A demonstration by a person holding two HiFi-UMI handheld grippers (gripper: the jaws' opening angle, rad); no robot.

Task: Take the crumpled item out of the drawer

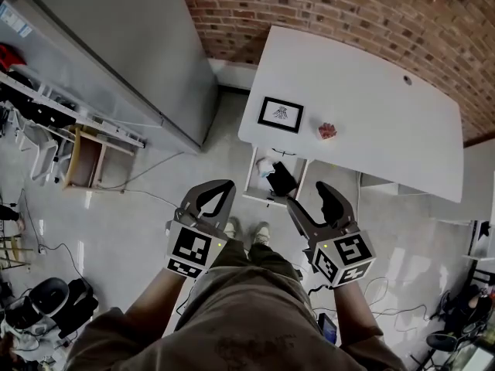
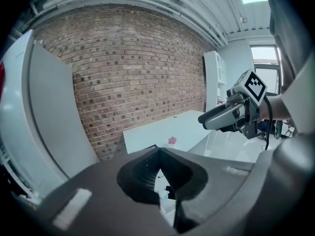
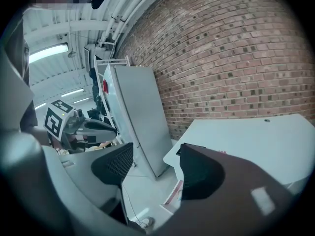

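Observation:
Under the white table (image 1: 371, 107) a drawer (image 1: 251, 178) stands pulled out. Inside it lie a crumpled whitish-blue item (image 1: 265, 168) and a black object (image 1: 282, 180). A sliver of that pale item (image 2: 162, 195) shows through the hollow between the left fingers. My left gripper (image 1: 226, 184) (image 2: 158, 150) hangs just left of the drawer's front, shut and empty. My right gripper (image 1: 307, 193) (image 3: 156, 151) is open and empty, just right of the drawer's front. Both are held apart from the drawer.
On the table sit a framed picture (image 1: 281, 114) and a small pink crumpled lump (image 1: 327, 131) (image 2: 172, 140). A tall grey cabinet (image 1: 131, 45) stands to the left, with a brick wall (image 1: 348, 6) behind. Cables (image 1: 147, 195) trail over the floor, and the person's shoes (image 1: 247, 230) are just short of the drawer.

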